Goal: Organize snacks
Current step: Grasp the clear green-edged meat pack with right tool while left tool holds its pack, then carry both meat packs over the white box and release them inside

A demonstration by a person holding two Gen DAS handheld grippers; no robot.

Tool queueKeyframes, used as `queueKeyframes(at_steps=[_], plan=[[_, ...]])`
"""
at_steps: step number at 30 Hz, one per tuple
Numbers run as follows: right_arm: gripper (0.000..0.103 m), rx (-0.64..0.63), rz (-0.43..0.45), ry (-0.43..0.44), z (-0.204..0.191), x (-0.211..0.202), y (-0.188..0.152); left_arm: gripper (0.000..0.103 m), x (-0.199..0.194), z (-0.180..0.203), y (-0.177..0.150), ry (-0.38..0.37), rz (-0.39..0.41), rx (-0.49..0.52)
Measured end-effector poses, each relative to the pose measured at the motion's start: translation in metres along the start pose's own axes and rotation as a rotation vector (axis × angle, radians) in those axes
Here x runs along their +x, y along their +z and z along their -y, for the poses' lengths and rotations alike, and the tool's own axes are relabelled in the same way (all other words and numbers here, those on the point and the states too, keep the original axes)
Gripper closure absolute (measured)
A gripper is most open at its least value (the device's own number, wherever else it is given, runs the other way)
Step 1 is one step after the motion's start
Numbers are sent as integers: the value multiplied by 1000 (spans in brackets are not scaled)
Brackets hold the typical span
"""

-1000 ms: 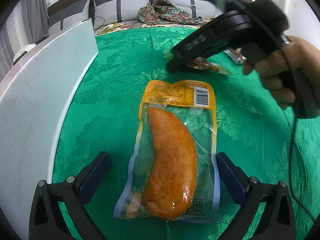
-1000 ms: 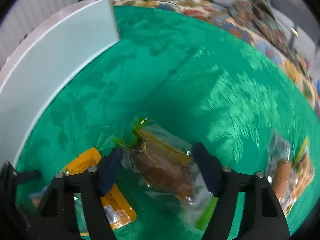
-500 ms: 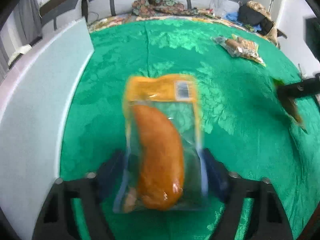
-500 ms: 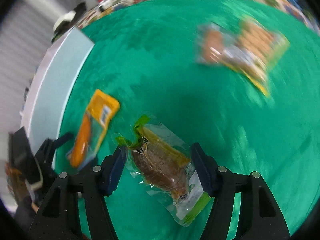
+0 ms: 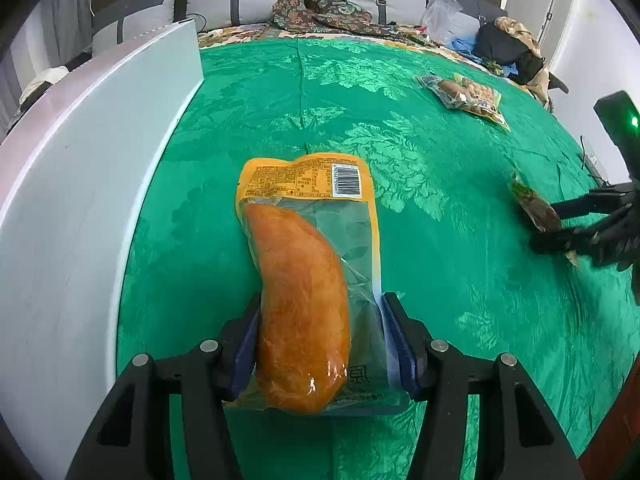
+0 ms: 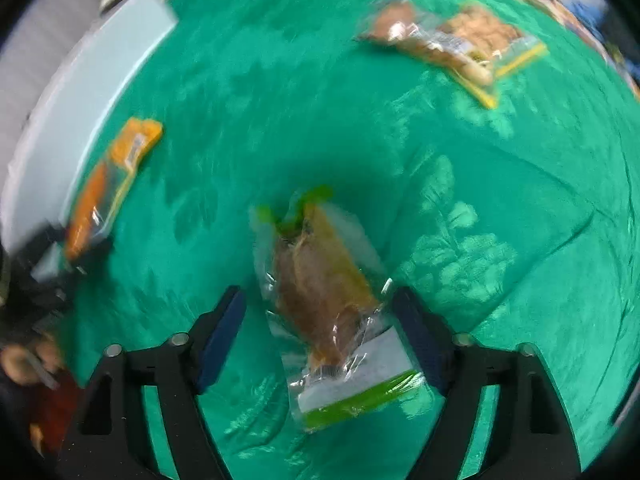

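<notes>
My left gripper (image 5: 318,336) is shut on an orange packet (image 5: 304,300) holding a long orange-brown snack, its barcode end pointing away over the green cloth. This packet also shows in the right wrist view (image 6: 108,184). My right gripper (image 6: 320,328) has its jaws apart around a clear packet with green edges (image 6: 328,304) holding a brown snack; the pads do not touch it. That gripper and packet (image 5: 536,208) show at the right of the left wrist view.
A white box wall (image 5: 80,184) runs along the left side of the green tablecloth (image 5: 400,152). A pile of clear snack packets (image 5: 466,94) lies at the far right, also in the right wrist view (image 6: 452,46). Cushions and clutter sit beyond the table.
My left gripper closed on the orange packet and lifted it. My right gripper carried the green-edged packet away to the right, and its jaws now stand wider around it.
</notes>
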State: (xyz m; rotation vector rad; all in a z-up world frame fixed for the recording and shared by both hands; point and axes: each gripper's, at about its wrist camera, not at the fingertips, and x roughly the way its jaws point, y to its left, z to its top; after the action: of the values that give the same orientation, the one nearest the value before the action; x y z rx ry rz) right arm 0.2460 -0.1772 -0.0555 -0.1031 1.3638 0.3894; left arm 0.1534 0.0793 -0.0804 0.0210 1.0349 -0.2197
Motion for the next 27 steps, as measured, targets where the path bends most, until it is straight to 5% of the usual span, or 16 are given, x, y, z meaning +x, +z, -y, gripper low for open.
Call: queueKeyframes(at_steps=[4,5,6,15,23,27], plan=[[18,-96,-2,-107,-22,6,-1,47,-4,-4,-4,-14,2,-40],[23,-80,3,-99,-20,6,-1,47,-5,-5,-5,-21,3,-53],[38,-58,26,-112,-16,2,-2,47,-6,-6,-6,-29,5,-68],[45,262,156,181,42,-43,-24,47,-37,-11,-9,-157,68,-199],[45,303,201,278,34,-66,-34,47,-93,-18,5,-255,179,-273],[45,262,255,332,-1,-85,-16,47,-144,-51,15,-269,278,-317]])
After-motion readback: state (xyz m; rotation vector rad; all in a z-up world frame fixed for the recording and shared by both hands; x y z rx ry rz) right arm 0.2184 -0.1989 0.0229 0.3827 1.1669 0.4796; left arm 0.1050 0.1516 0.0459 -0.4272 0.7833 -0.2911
